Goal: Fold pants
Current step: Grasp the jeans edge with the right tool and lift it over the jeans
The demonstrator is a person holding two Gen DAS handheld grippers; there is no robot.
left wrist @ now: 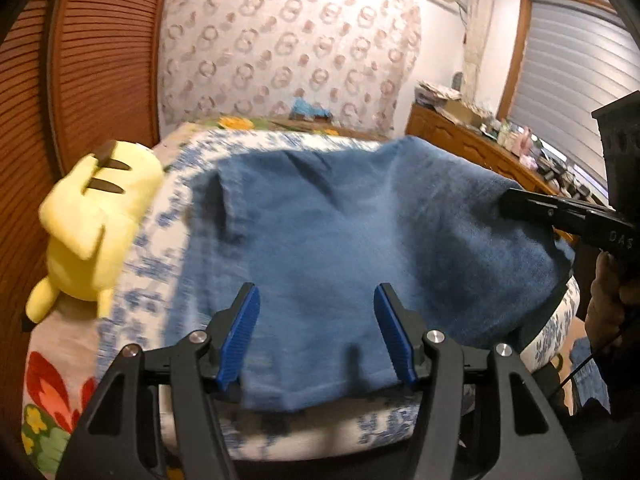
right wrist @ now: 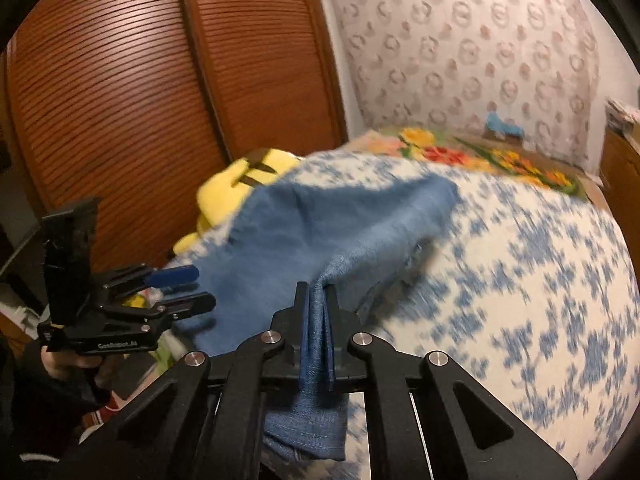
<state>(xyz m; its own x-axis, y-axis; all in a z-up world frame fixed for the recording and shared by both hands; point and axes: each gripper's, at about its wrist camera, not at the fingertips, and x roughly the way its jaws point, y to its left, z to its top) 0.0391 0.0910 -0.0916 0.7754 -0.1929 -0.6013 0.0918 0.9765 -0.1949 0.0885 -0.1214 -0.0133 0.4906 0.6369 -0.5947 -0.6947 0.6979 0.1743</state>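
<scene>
Blue denim pants point(left wrist: 340, 220) lie spread over a bed with a blue-and-white flowered cover point(left wrist: 168, 216). In the left wrist view my left gripper point(left wrist: 318, 320) is open, its blue pads point(left wrist: 240, 336) standing wide apart over the pants' near edge without pressing on the cloth. My right gripper point(right wrist: 318, 286) is shut on a pinched fold of the pants point(right wrist: 320, 216), lifting that edge off the cover point(right wrist: 520, 280). From the left wrist view, the right gripper point(left wrist: 506, 202) meets the pants' right edge. The left gripper point(right wrist: 192, 288) appears at the pants' left side.
A yellow plush toy point(left wrist: 92, 216) lies on the bed's left side, close to brown slatted wardrobe doors point(right wrist: 140, 100). A bright flowered blanket point(right wrist: 460, 156) covers the far end. A cluttered wooden dresser point(left wrist: 460, 136) stands right of the bed. A hand point(left wrist: 604, 300) holds the right gripper.
</scene>
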